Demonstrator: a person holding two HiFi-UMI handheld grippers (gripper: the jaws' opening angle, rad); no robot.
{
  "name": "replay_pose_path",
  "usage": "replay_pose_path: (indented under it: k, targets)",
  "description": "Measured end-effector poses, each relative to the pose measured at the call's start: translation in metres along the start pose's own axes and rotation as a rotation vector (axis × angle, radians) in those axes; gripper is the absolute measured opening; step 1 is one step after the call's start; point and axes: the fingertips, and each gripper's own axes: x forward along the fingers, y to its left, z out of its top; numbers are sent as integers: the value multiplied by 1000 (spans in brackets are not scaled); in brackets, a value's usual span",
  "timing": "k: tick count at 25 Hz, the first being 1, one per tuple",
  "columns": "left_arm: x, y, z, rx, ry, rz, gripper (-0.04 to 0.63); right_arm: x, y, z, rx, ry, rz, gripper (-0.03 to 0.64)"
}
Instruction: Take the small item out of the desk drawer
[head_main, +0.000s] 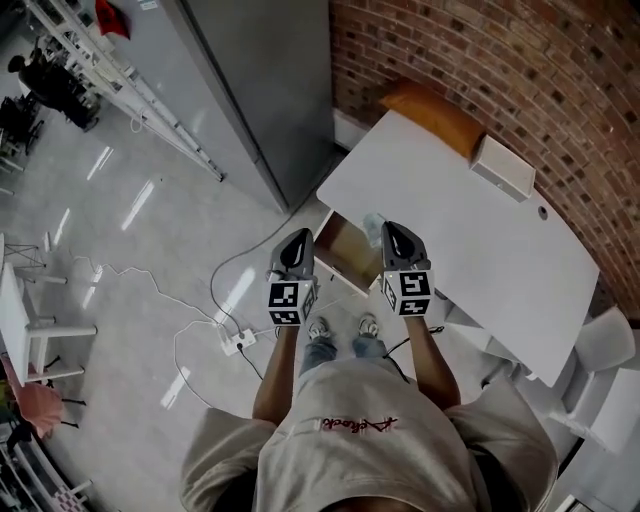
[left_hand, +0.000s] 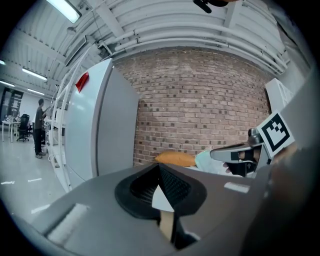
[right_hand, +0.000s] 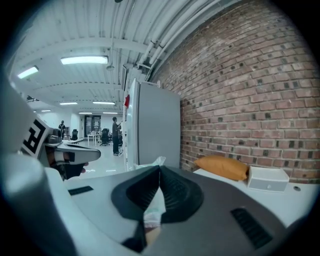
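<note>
You hold both grippers up in front of your chest, side by side and at much the same height; your forearms (head_main: 273, 375) reach forward from the torso, roughly parallel; each gripper points away from you toward the brick wall (head_main: 480, 60), its nose dipped only a little below level. The marker cubes (head_main: 291, 301) at the back of the grippers face up toward your head.

Your left gripper (head_main: 297, 238) hangs over the floor, just off the near corner of the white desk (head_main: 470, 250); its jaws are pressed together at the tips, with nothing between them. Your right gripper (head_main: 392, 230) is near it on the right, over the desk's near edge; its jaws are closed on the small packet (right_hand: 152, 207), a piece of pale, crinkled clear plastic pinched between the pads, with its top poking up past the tips.

The packet is out of the drawer (head_main: 345, 250) and held in the air in that right gripper; the drawer stands pulled open below, showing between the two grippers in the head view, its brown inside exposed. In the left gripper view the packet shows as a pale greenish wad at the right gripper's nose, in front of the orange cushion (head_main: 435, 112); the cushion lies at the desk's far end against the wall; the white box (head_main: 503, 167) sits just beside it on the desktop.
</note>
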Motion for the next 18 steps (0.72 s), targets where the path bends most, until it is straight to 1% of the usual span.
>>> replay_pose_path:
  k: [9,18]
  targets:
    - [-7,-6,44,32,-71,8,9,-16,-13,44,-23,-81,-13,12]
    - [-6,-6,74,59,-115,6,9,-24,-23,68,-28,-132,-40,12]
